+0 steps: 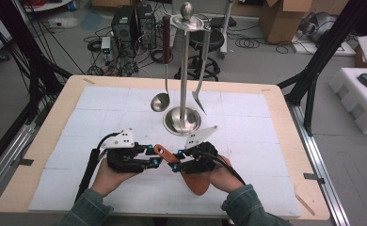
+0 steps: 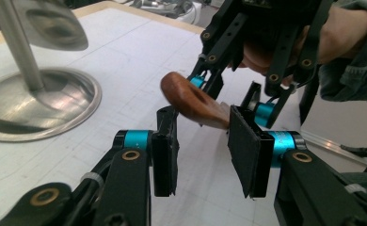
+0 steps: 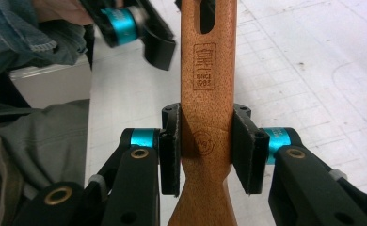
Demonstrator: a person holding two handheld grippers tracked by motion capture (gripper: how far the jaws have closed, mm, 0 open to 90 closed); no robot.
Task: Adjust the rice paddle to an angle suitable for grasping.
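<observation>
Near the front edge of the table [image 1: 285, 141], midway between its front corners, a wooden spatula [image 1: 193, 179] hangs just above the white mat, held by two hand-held grippers. The right gripper [image 3: 206, 148] is clenched on the spatula's neck, one pad on each narrow side, just below the burnt-in maker's stamp. The left gripper [image 2: 203, 155] has its jaws around the handle end [image 2: 191, 101] with the hanging slot; one jaw touches the wood, but I cannot tell whether both pads press on it. Behind them, toward the middle of the table, stands a steel utensil stand [image 1: 184, 70] with a ladle [image 1: 162, 101] and a metal turner [image 1: 200, 92] hanging from its top. The risk lies in the handover: if the right gripper lets go before the left has a firm bite, the broad blade's weight would likely swing the spatula down and let it slip out. The rounded, smooth handle tip offers little flat surface, so a shallow pinch could twist. Lifting toward the stand could also knock the hanging ladle.
</observation>
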